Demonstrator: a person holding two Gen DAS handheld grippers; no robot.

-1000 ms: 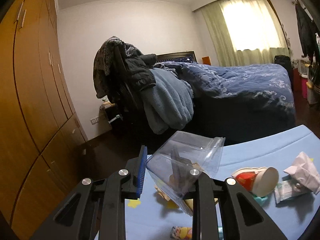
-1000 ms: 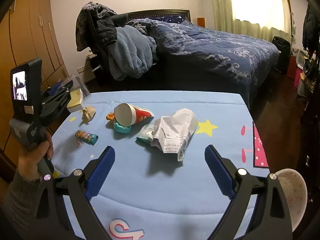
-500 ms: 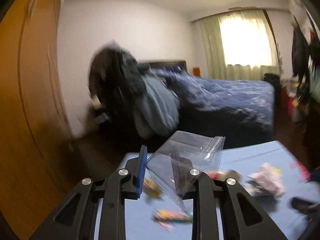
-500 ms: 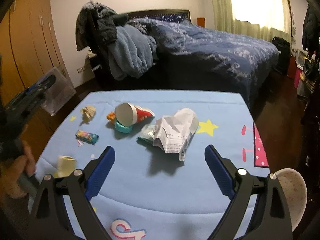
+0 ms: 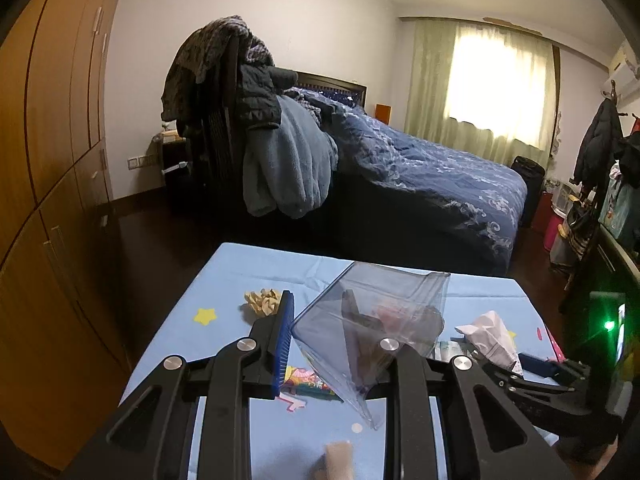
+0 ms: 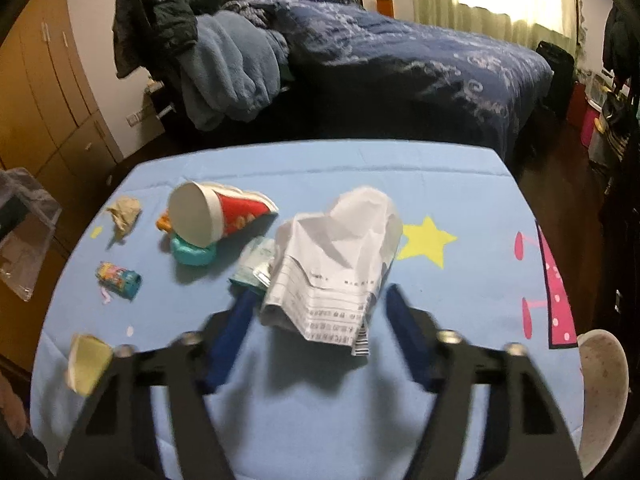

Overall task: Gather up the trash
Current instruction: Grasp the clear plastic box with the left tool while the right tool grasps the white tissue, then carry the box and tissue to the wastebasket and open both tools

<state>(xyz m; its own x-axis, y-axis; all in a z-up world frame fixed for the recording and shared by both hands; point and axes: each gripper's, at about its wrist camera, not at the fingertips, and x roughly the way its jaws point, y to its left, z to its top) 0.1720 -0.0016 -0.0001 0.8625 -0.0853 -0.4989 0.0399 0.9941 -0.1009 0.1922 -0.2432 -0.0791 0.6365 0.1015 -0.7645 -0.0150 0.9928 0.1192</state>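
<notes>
Left tongs [image 5: 320,332] clamped, right tongs [image 6: 320,312] closing

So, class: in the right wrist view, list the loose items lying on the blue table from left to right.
Yellow scrap → crumpled tan paper → colourful wrapper → tipped paper cup → crumpled white receipt.

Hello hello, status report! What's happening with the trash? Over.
Left hand-held gripper shut on clear bag. Right hand-held gripper closing around crumpled paper. Nothing blocking.
</notes>
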